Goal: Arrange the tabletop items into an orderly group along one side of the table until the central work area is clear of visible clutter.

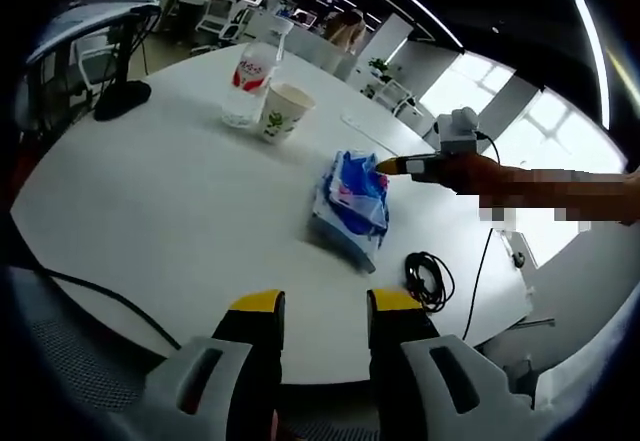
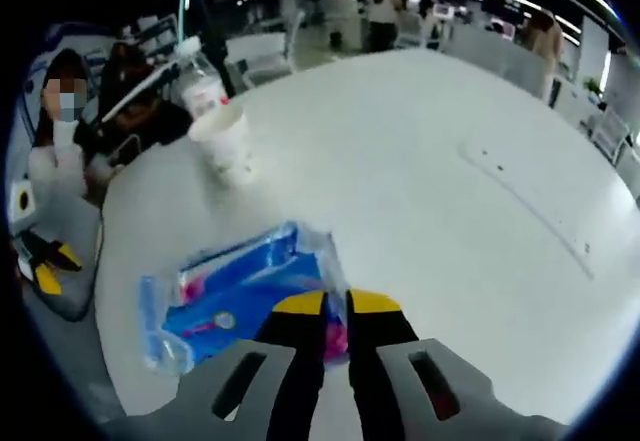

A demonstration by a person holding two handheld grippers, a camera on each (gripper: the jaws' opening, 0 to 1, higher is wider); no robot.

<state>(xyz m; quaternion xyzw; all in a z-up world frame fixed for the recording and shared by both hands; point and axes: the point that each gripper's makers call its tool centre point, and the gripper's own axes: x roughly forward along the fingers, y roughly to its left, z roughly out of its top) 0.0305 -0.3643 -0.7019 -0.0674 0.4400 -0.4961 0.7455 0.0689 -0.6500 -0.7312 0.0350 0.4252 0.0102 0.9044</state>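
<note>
White and round, the bench (image 1: 150,211) sits in a big office room with long lights on the ceiling and bright windows on one side. People and chairs are far off behind it.

In the left gripper view, the left gripper (image 1: 325,306) hangs over the near edge of the bench. Its yellow-tipped fingers (image 1: 257,303) are apart with a gap between them, and they grip nothing. A blue plastic packet (image 1: 352,206) lies near the middle of the bench. Farther back stand a paper cup (image 1: 284,112) and a clear bottle (image 1: 251,83) with a red and white label. The cup and bottle are just beside each other. A black cable (image 1: 430,279) lies coiled near the bench edge, to the right of the packet. A dark stand (image 1: 122,99) rests on the far left of the bench. The right gripper (image 1: 385,166) comes in from the right and its tip touches the top edge of the packet.

In the right gripper view, the right gripper (image 2: 337,304) is at the blue plastic packet (image 2: 240,296). Its fingers (image 2: 299,306) are nearly together and pinch the edge of the packet. The paper cup (image 2: 226,141) and the bottle (image 2: 200,83) stand well apart from the packet, farther along the bench (image 2: 450,191). A person sits at the far left.
</note>
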